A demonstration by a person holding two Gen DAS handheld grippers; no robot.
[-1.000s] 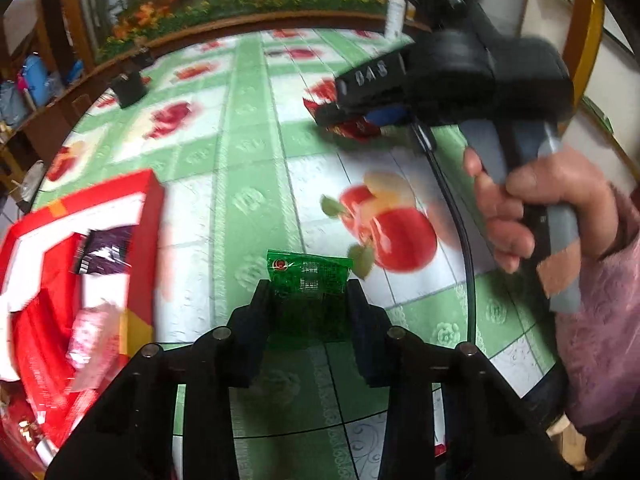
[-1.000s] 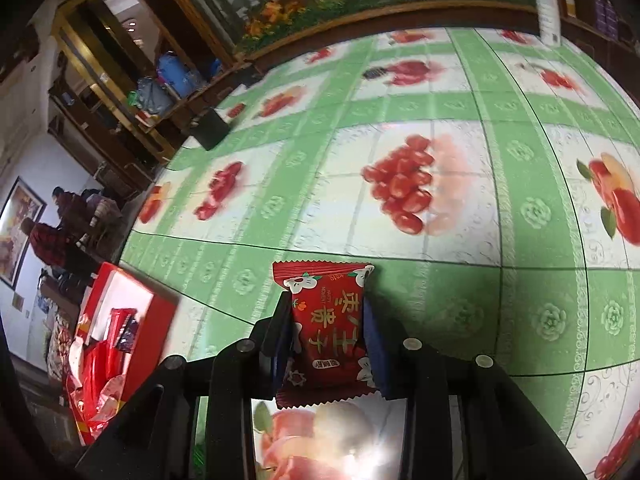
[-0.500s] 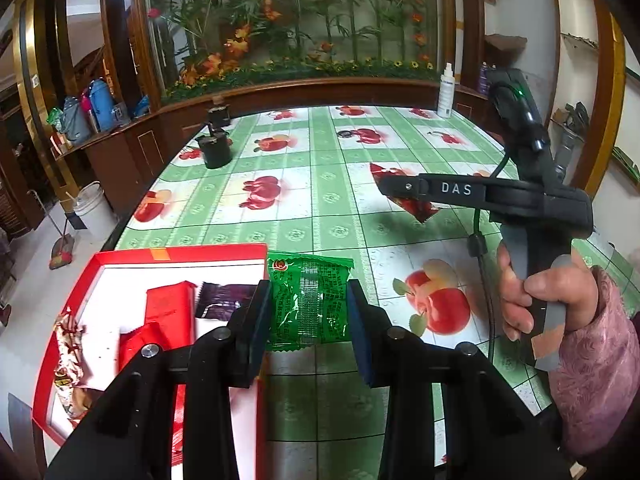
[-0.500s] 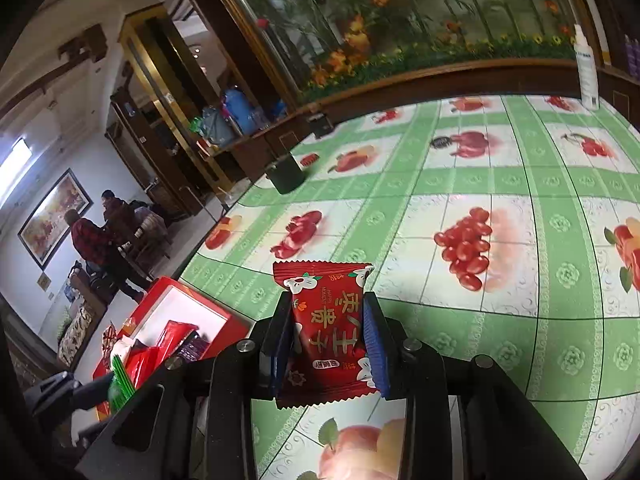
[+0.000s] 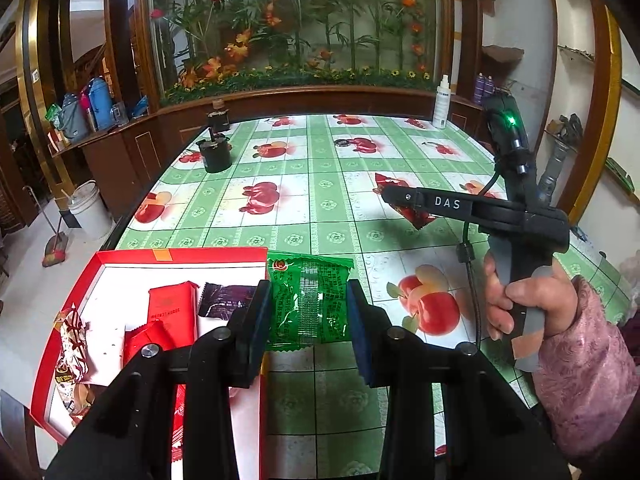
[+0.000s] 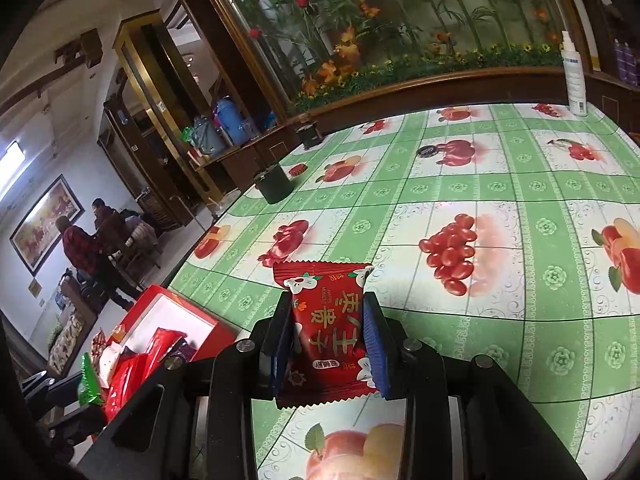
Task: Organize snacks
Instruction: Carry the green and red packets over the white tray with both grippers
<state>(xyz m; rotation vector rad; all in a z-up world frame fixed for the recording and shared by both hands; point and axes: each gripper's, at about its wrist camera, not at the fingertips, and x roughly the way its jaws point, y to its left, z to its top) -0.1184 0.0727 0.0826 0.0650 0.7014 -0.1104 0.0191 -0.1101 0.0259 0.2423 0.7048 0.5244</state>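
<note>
My left gripper (image 5: 309,306) is shut on a green snack packet (image 5: 310,300), held above the table by the right rim of a red box (image 5: 182,253). The box has a white floor and holds several red and dark wrapped snacks. My right gripper (image 6: 327,330) is shut on a red snack packet (image 6: 326,320) with white flowers and gold characters. In the left wrist view the right gripper (image 5: 394,196) hangs at the right, a hand (image 5: 520,300) on its handle, the red packet (image 5: 416,214) poking out below. In the right wrist view the red box (image 6: 180,320) lies at lower left.
A green fruit-print tablecloth (image 5: 320,208) covers the table. A black round container (image 5: 215,155) and a small dark jar (image 5: 218,117) stand far left, a white spray bottle (image 5: 441,102) at the back right. People (image 6: 86,256) stand in the room beyond the table's left edge.
Both grippers have risen and tilted up with their packets. The left one has shifted toward the red box, which now lies just left of its fingers.
</note>
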